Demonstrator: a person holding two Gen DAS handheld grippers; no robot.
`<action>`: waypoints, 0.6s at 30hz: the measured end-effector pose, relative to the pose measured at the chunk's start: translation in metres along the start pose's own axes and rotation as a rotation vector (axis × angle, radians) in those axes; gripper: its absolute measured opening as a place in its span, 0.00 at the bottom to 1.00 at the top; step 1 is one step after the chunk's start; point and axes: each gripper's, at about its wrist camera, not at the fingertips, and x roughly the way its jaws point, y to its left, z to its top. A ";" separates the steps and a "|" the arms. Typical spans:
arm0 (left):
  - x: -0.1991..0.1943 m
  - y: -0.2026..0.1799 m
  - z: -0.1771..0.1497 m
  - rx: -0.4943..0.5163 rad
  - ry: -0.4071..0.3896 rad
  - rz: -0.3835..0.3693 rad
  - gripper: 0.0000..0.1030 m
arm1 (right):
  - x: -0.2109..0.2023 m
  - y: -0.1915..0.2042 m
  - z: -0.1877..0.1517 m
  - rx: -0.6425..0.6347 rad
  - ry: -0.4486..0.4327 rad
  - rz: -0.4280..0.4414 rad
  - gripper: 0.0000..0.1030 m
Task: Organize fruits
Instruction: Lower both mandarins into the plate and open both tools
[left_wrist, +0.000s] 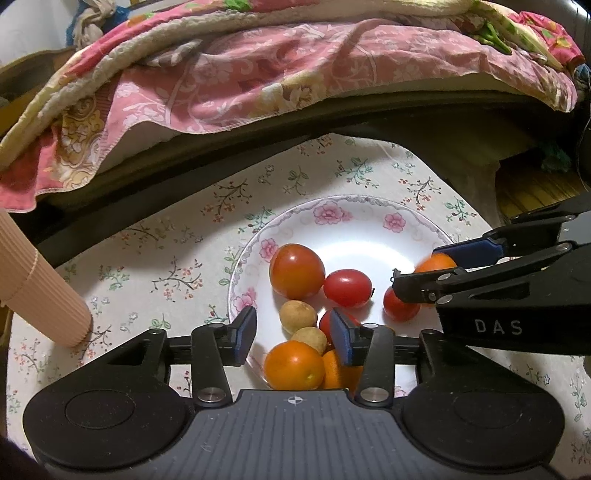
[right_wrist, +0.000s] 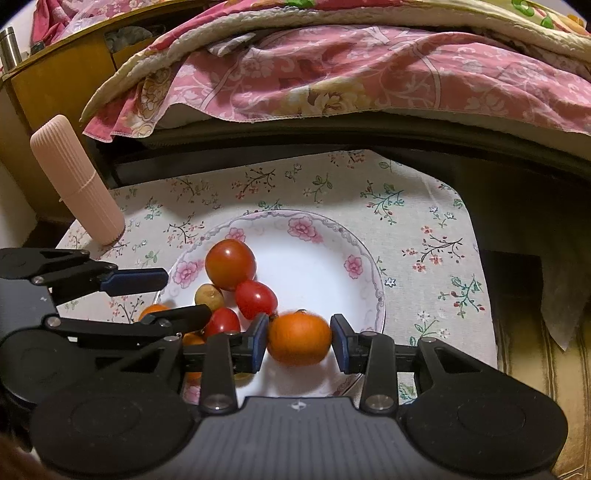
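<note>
An orange was seen between the parted right tool; the left tool was spread over the fruit-filled plate.

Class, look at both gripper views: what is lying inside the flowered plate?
Inside the plate: a large tomato, smaller red tomatoes, two small brownish fruits, and oranges. The right gripper straddles one orange. The gripper bodies cover the plate's near edge.

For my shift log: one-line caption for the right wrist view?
Open right gripper straddles a round orange fruit on the floral white plate.
</note>
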 end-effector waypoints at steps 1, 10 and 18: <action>-0.001 0.001 0.000 -0.002 -0.002 0.000 0.54 | 0.000 0.000 0.000 0.004 -0.001 0.001 0.38; -0.006 0.003 -0.001 0.001 -0.014 0.018 0.62 | -0.005 -0.003 0.001 0.024 -0.015 0.000 0.40; -0.016 0.009 -0.006 -0.015 -0.030 0.088 0.74 | -0.012 -0.002 -0.003 0.027 -0.015 -0.014 0.40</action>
